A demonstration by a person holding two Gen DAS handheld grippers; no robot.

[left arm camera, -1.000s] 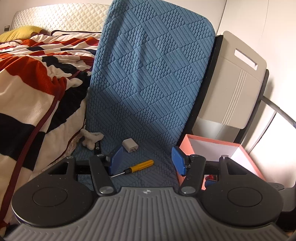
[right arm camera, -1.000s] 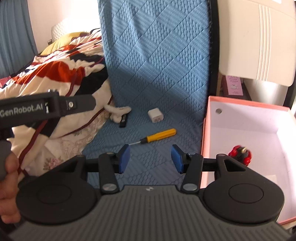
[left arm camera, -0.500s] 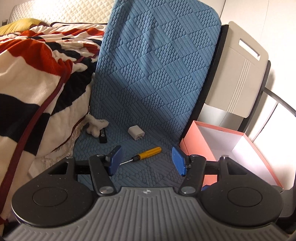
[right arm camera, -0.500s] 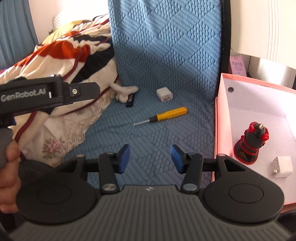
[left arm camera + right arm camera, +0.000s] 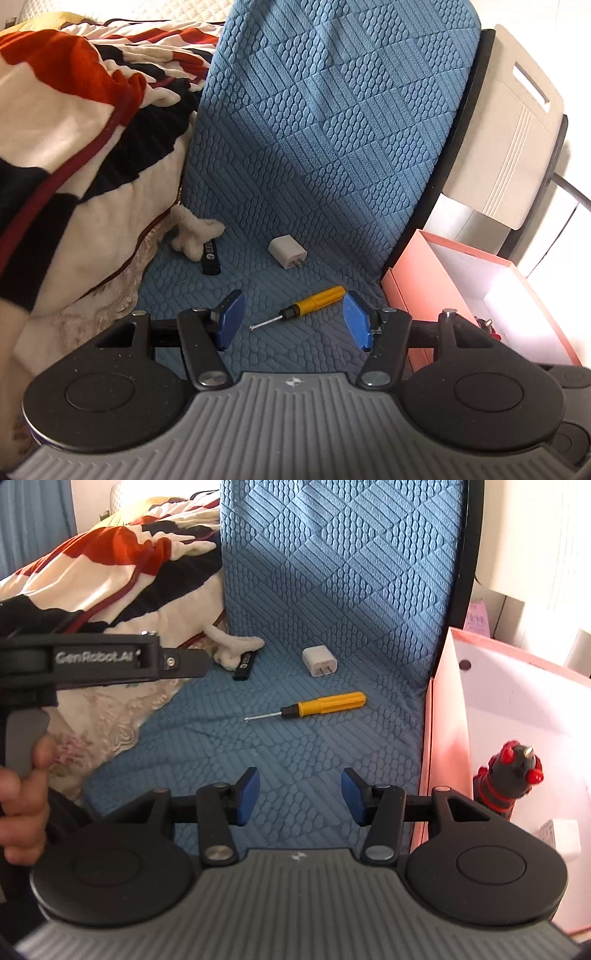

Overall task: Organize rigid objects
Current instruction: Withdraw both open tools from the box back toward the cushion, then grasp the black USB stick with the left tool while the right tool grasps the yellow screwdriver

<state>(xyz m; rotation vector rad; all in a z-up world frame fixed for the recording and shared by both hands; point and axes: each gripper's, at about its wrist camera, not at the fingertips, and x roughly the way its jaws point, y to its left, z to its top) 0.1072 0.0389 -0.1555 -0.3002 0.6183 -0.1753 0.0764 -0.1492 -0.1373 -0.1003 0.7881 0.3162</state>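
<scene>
A yellow-handled screwdriver [image 5: 314, 301] [image 5: 325, 703] lies on the blue quilted mat [image 5: 317, 147]. A white charger plug [image 5: 287, 253] [image 5: 319, 662] and a small black stick [image 5: 210, 256] [image 5: 245, 666] lie farther back. My left gripper [image 5: 293, 319] is open and empty, its fingers to either side of the screwdriver in view, above the mat. My right gripper [image 5: 299, 795] is open and empty over the mat, nearer than the screwdriver. The pink box [image 5: 417, 288] [image 5: 439, 720] at the right holds a red and grey toy [image 5: 511, 779] and a white plug [image 5: 561, 834].
A striped blanket [image 5: 74, 155] is heaped at the left, with a white fluffy piece [image 5: 194, 234] at its edge by the black stick. A beige board [image 5: 506, 147] leans behind the box. The left gripper's body [image 5: 103, 659] crosses the right wrist view at the left.
Both grippers have moved forward and lower toward the mat. The screwdriver now sits between the left gripper's fingers in view. The box's inside has come into the right wrist view.
</scene>
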